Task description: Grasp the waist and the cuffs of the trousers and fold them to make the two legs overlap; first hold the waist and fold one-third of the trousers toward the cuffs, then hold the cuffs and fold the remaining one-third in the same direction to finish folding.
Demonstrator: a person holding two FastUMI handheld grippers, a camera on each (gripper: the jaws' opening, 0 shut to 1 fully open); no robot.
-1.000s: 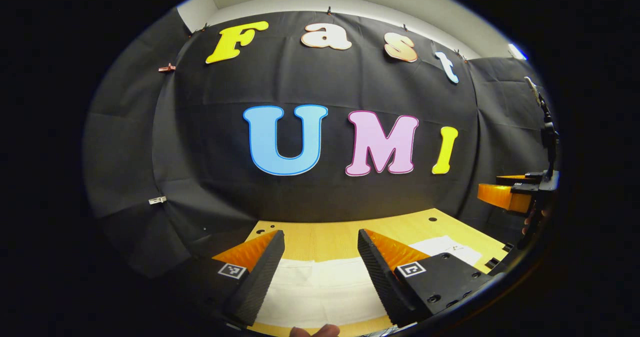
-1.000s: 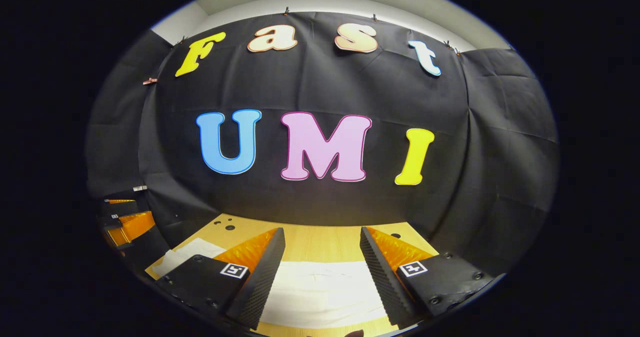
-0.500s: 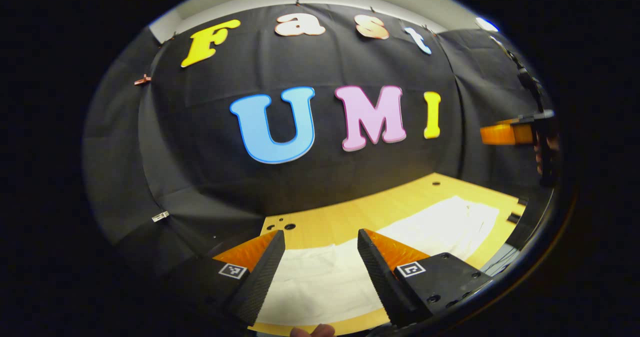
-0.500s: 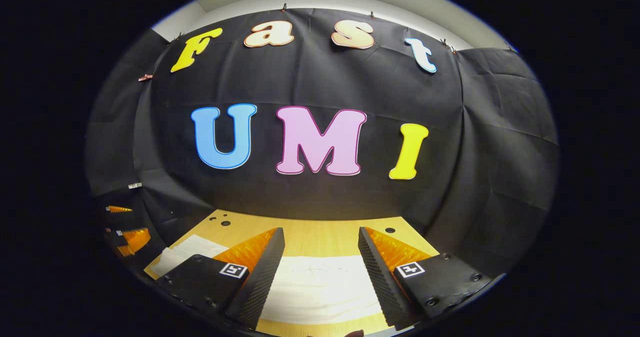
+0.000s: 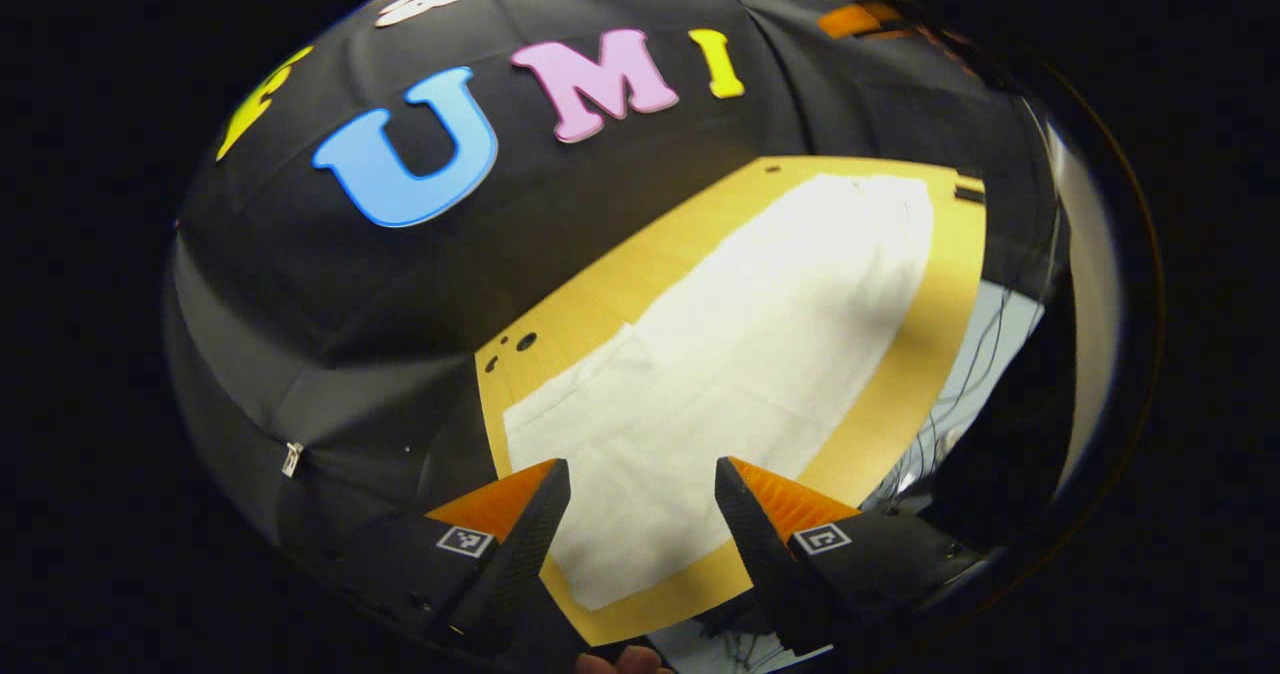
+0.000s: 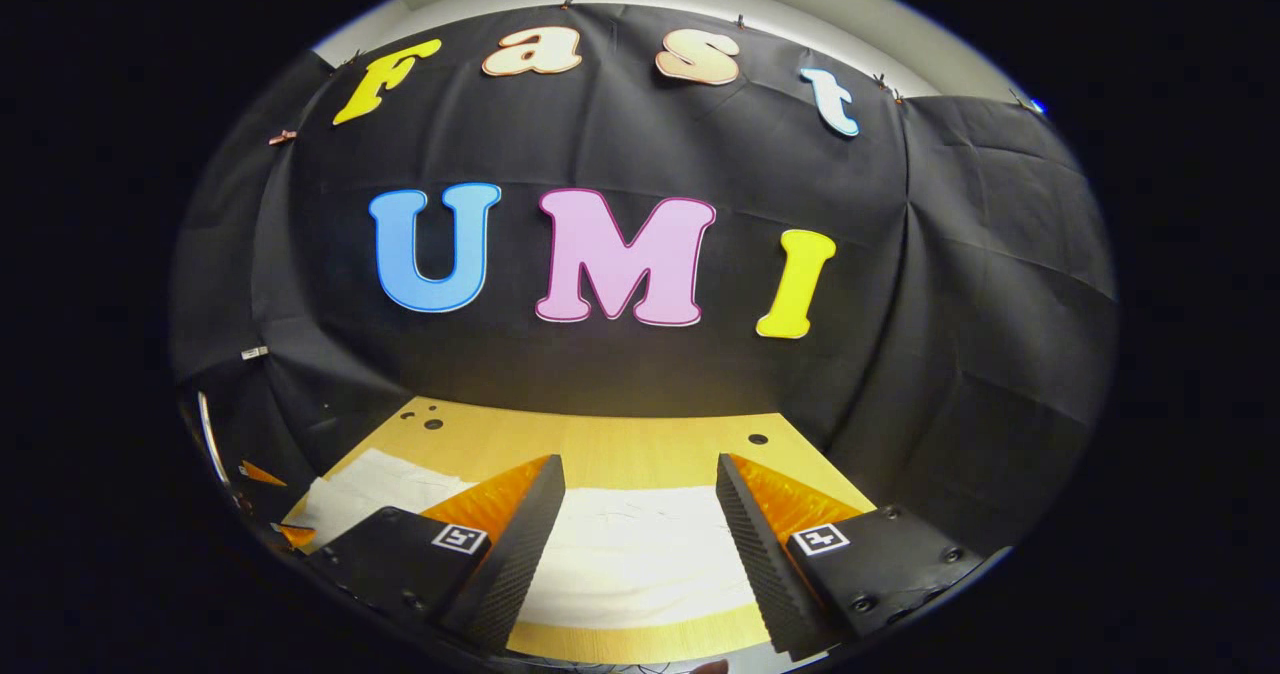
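Fingers spread and empty, the left gripper (image 5: 640, 524) has tilted steeply down over the white cloth trousers (image 5: 740, 354), lying flat along the pale wooden counter (image 5: 620, 274), while the right gripper (image 6: 640, 544) hovers open above its end; grasping looks imminent.

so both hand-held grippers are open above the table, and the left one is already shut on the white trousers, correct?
Not quite. In the left gripper view the left hand-held gripper is open, its fingers apart above the flat white fabric trousers on the light wooden table, gripping nothing. The right hand-held gripper is open too, as you said.
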